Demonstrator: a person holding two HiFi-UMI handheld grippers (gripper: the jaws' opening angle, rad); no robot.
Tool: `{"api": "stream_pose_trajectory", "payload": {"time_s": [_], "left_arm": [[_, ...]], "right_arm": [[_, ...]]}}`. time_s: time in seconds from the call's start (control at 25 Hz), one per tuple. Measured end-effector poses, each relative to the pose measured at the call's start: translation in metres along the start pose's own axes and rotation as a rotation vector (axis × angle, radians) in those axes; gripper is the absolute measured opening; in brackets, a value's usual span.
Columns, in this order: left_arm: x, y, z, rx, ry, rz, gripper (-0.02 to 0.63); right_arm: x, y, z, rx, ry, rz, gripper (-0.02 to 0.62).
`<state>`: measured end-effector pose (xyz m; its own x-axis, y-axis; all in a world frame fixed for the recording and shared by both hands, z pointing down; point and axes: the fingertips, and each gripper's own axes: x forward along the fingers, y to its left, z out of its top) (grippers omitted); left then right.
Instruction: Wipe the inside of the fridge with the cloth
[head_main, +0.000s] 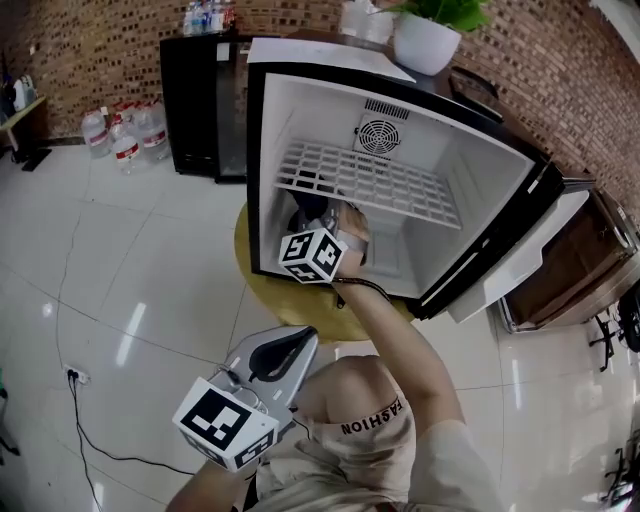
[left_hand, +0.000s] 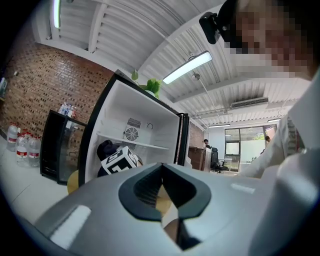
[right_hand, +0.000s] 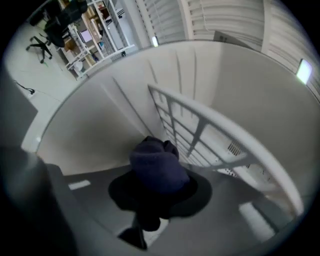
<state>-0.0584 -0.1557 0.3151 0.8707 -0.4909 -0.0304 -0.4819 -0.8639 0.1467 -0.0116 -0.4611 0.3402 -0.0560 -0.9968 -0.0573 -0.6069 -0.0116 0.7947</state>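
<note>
A small white fridge (head_main: 480, 190) stands open, with a wire shelf (head_main: 380, 185) across its middle. My right gripper (head_main: 318, 222) reaches into the lower left part under that shelf; its marker cube (head_main: 312, 255) shows at the opening. It is shut on a dark blue cloth (head_main: 308, 205), which bunches out of the jaws (right_hand: 157, 162) close to the left inner wall (right_hand: 100, 130) and below the shelf (right_hand: 200, 125). My left gripper (head_main: 285, 352) hangs shut and empty outside, low in front of the fridge (left_hand: 135, 115); in its own view the left gripper (left_hand: 161, 192) holds nothing.
The fridge sits on a round yellow table (head_main: 265, 290); its door (head_main: 520, 265) swings open to the right. A black cabinet (head_main: 200, 100) and water bottles (head_main: 125, 135) stand at the left, a potted plant (head_main: 430, 35) on top, a wooden cabinet (head_main: 570, 270) at the right.
</note>
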Motion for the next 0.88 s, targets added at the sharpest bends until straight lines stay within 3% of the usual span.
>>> {"api": "stream_pose_trajectory", "payload": {"time_s": [0.16,0.32,0.52,0.68,0.76,0.88], "left_arm": [[-0.001,0.004,-0.003,-0.009,0.001,0.003,0.000],[0.002,0.004,-0.007,-0.022,0.008,-0.007,0.000],[0.004,0.001,-0.008,-0.022,0.009,-0.020,0.000],[0.009,-0.003,-0.011,-0.026,0.015,-0.031,0.000],[0.010,-0.008,-0.008,-0.031,0.012,-0.038,0.000],[0.008,-0.008,-0.004,-0.024,0.004,-0.037,0.000]], "right_arm": [[0.033,-0.005,0.007,0.079,-0.012,0.000,0.080],[0.031,0.007,0.033,0.095,-0.162,0.090,0.078],[-0.044,0.024,0.060,0.096,-0.378,0.210,0.077],[-0.112,0.038,0.079,0.039,-0.564,0.407,0.075],[-0.118,0.039,0.066,-0.011,-0.557,0.444,0.075],[-0.073,0.028,0.018,-0.085,-0.332,0.310,0.075]]}}
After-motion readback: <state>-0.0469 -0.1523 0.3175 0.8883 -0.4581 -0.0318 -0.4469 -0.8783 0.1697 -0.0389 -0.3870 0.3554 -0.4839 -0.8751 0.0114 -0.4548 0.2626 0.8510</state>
